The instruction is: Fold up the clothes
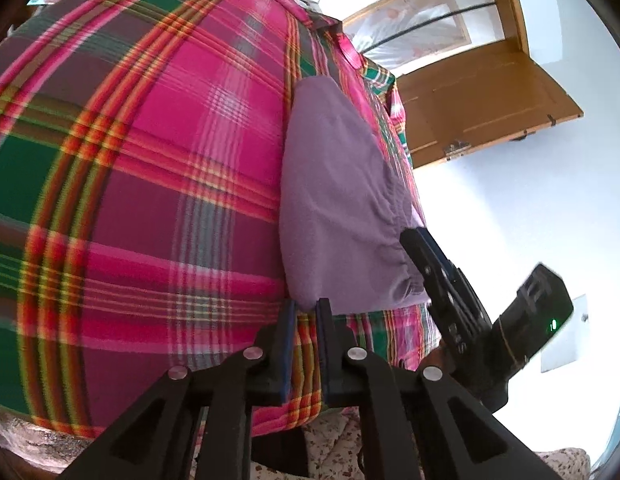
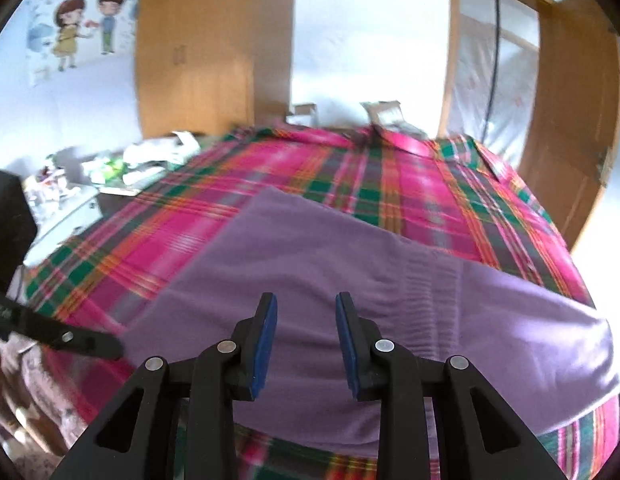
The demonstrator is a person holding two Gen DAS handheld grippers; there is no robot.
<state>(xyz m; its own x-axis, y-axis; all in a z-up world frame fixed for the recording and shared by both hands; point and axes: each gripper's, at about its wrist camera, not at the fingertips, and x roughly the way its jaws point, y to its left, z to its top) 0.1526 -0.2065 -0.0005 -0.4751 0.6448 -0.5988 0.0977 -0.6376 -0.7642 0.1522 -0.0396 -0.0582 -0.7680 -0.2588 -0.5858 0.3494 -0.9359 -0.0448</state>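
1. A purple garment (image 2: pixel 349 280) with a gathered elastic waistband, probably shorts or trousers, lies on a bright plaid cloth (image 1: pixel 150 160) in pink, green and orange that covers a bed or table; which of the two cannot be told
2. In the right wrist view the garment lies flat and fairly smooth, its waistband running across the middle of the picture and its plain body stretching away to the upper left
3. The right gripper (image 2: pixel 306 340) hovers just above the waistband area with its blue-padded fingers (image 2: pixel 266 336) set well apart; nothing is between them
4. The left gripper (image 1: pixel 306 344) sits at the near corner of the garment, its fingers (image 1: pixel 288 344) only a narrow gap apart; the purple edge lies just at the tips, and it cannot be told whether any cloth is pinched
5. In the left wrist view the right gripper (image 1: pixel 425 256) appears at the waistband side, touching or just over the gathered edge
6. As a judgement: the garment looks laid out, perhaps already halved lengthwise, though no fold line shows clearly; the remaining folds into a compact bundle appear not yet done
7. A wooden door (image 1: pixel 469 112) and white walls stand beyond; a cartoon sticker of two children (image 2: pixel 86 24) is on the wall, and boxes (image 2: pixel 385 114) sit at the far edge of the plaid cloth
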